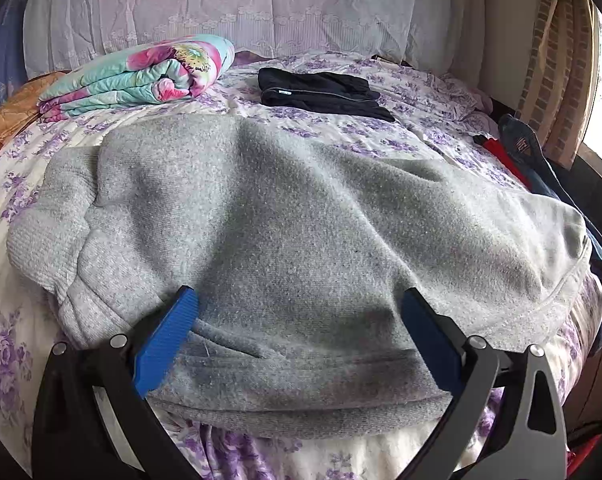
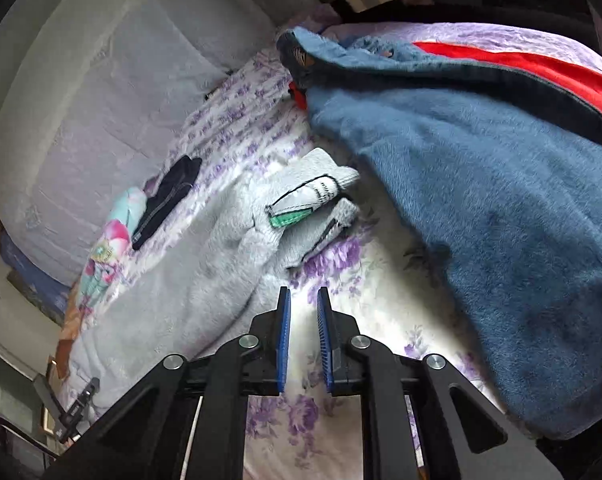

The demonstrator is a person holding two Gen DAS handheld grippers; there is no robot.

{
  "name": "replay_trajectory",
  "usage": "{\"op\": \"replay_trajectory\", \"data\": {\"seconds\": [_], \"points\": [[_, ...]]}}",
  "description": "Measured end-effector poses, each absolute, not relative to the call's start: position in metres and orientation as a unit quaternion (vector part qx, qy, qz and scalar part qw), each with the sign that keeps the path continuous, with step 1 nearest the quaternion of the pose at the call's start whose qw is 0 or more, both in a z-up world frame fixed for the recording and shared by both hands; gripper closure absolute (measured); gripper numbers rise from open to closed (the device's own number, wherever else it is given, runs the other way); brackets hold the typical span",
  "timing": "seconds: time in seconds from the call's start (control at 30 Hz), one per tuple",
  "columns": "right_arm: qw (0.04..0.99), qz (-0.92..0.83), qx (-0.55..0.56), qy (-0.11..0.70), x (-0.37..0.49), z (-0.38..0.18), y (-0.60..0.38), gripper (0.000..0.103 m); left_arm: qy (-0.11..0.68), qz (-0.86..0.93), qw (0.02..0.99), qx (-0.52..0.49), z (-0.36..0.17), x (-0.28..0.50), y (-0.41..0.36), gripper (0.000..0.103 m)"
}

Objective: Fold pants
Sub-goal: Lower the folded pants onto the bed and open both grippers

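**A:** Run me across the bed, left to right.

**B:** Far left is a folded floral quilt (image 1: 141, 76), then a folded black garment (image 1: 321, 90) well behind the work. The grey fleece pants (image 1: 301, 208) fill the middle, spread across the purple-flowered sheet (image 1: 421, 96). A blue fleece garment (image 2: 481, 200) with a red panel lies at the right edge.

**A:** And the grippers?

**B:** The left gripper (image 1: 299, 294) is spread wide over the near edge of the pants, one blue pad on each side of a rumpled stretch. It grips nothing, and I can't tell whether the pads touch the cloth. The right gripper (image 2: 303, 294) has its pads drawn nearly together with only a narrow slot between them. That slot is empty, and it hangs over bare sheet between the pants and the blue garment.

**A:** How will the pants behave?

**B:** I'd expect them to be soft, thick and limp, light enough to lift but floppy. The fleece should give the ribbed pads good friction, so slipping is unlikely. Dragging is the bigger worry, because the nap may cling to the sheet and bunch it.

**A:** Where should we grab?

**B:** At the seamed edges. The end with the sewn label (image 2: 301, 204) looks like the waistband, and it's the firmest place to pinch. The left gripper should take the doubled edge under it, not loose mid-panel cloth.
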State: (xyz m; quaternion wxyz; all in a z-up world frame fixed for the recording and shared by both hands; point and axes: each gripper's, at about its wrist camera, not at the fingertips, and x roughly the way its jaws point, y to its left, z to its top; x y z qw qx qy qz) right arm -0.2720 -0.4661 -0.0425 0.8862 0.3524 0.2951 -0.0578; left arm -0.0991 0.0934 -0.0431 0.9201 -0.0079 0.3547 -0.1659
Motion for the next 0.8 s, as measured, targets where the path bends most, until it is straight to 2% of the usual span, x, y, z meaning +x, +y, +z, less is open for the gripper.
{"op": "replay_trajectory", "data": {"seconds": [0.07,0.13,0.2,0.27,0.3,0.33,0.4,0.5,0.63,0.8], "points": [[0.900,-0.051,0.346,0.260,-0.273,-0.029,-0.462,0.084,0.356,-0.163,0.920,-0.003,-0.043,-0.099,0.093,0.005],[0.915,-0.032,0.323,0.242,-0.267,-0.014,-0.449,0.064,0.357,-0.159,0.920,0.002,-0.044,-0.098,0.091,0.005],[0.929,-0.016,0.289,0.229,-0.257,-0.001,-0.429,0.058,0.358,-0.158,0.920,0.004,-0.044,-0.098,0.092,0.005],[0.946,-0.006,0.233,0.226,-0.246,0.006,-0.404,0.045,0.358,-0.158,0.920,0.004,-0.044,-0.098,0.092,0.005],[0.949,-0.002,0.204,0.239,-0.236,0.004,-0.392,0.033,0.358,-0.157,0.921,0.005,-0.044,-0.098,0.092,0.005],[0.946,0.008,0.183,0.266,-0.225,-0.003,-0.385,0.029,0.358,-0.157,0.921,0.007,-0.044,-0.097,0.092,0.005],[0.922,0.020,0.175,0.345,-0.203,-0.038,-0.381,0.029,0.356,-0.154,0.922,0.014,-0.045,-0.099,0.091,0.005],[0.928,0.031,0.163,0.333,-0.210,-0.047,-0.380,0.029,0.350,-0.138,0.926,0.031,-0.045,-0.106,0.087,0.005],[0.937,0.047,0.156,0.308,-0.215,-0.015,-0.368,0.029,0.344,-0.151,0.926,0.037,-0.027,-0.119,0.078,0.005],[0.949,0.143,0.063,0.275,-0.169,0.037,-0.289,0.029,0.297,-0.212,0.931,0.027,0.010,-0.128,0.046,0.005]]}}
